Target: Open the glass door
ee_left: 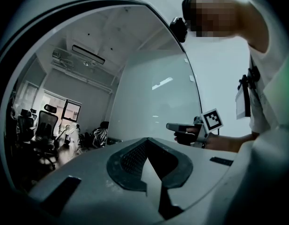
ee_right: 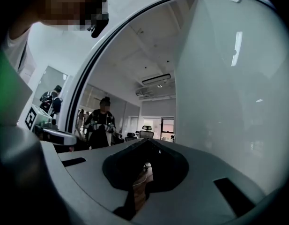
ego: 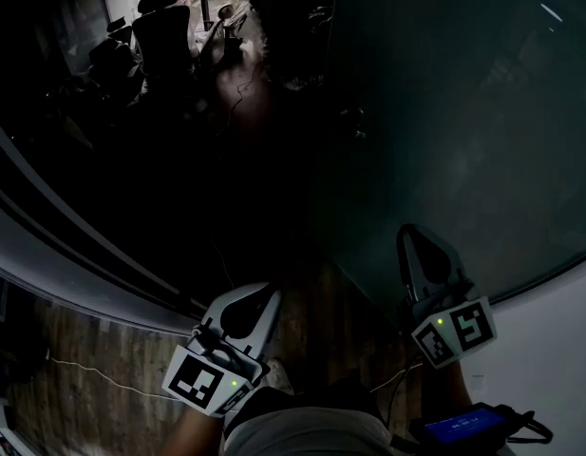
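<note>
The glass door [ego: 463, 112] is a tall frosted panel filling the right of the head view, with its edge running down the middle. Left of that edge I see into a dim office. My right gripper [ego: 407, 229] points at the panel's lower part, jaws shut and empty. My left gripper [ego: 270, 292] is lower, towards the gap, also shut with nothing in it. The left gripper view shows the panel [ee_left: 153, 102] ahead and the right gripper [ee_left: 186, 128] beside it. In the right gripper view the panel [ee_right: 228, 88] stands close on the right. I cannot see a handle.
A grey curved frame [ego: 46, 255] borders the opening on the left. Office chairs [ego: 164, 31] stand deep in the room. The floor [ego: 93, 388] is wooden, with a thin cable [ego: 103, 376] across it. A person [ee_right: 102, 123] stands further inside. A blue-screened device [ego: 461, 428] sits at my right hip.
</note>
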`<state>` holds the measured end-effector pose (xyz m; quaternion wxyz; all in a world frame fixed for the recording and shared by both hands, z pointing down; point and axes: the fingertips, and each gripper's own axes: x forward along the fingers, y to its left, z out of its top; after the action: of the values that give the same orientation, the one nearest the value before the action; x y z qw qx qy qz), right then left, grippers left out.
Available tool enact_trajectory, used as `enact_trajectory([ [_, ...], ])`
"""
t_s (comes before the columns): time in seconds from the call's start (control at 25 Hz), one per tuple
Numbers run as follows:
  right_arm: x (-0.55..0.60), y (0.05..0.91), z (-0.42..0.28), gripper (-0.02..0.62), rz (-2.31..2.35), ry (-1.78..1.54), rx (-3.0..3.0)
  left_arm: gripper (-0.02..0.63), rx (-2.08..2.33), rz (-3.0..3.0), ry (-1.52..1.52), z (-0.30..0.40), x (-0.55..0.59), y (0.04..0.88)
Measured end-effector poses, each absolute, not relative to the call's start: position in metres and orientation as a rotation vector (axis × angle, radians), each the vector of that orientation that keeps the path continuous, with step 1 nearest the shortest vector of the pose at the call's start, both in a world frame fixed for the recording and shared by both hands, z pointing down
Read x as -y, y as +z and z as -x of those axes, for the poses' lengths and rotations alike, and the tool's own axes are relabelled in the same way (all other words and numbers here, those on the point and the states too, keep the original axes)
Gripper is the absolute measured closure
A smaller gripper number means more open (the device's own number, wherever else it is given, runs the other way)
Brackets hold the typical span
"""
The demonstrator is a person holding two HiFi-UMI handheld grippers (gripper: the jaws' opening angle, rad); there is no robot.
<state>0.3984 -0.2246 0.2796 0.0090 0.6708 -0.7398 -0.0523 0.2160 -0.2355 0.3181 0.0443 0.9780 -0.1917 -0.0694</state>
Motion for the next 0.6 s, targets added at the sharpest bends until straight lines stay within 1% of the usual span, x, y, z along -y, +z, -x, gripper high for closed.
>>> enact_trajectory([
  [0.2, 0.170, 0.279, -0.397, 0.594, -2.079, -0.191, 2.302, 0.604, 0.611, -2.995, -0.199, -0.226, 0.203, 0.311],
  [0.6, 0.070, 0.298, -0.424, 0.594, -2.020, -0.185, 2.349, 0.606, 0.715, -2.986, -0.191, -0.248, 0.111, 0.320],
])
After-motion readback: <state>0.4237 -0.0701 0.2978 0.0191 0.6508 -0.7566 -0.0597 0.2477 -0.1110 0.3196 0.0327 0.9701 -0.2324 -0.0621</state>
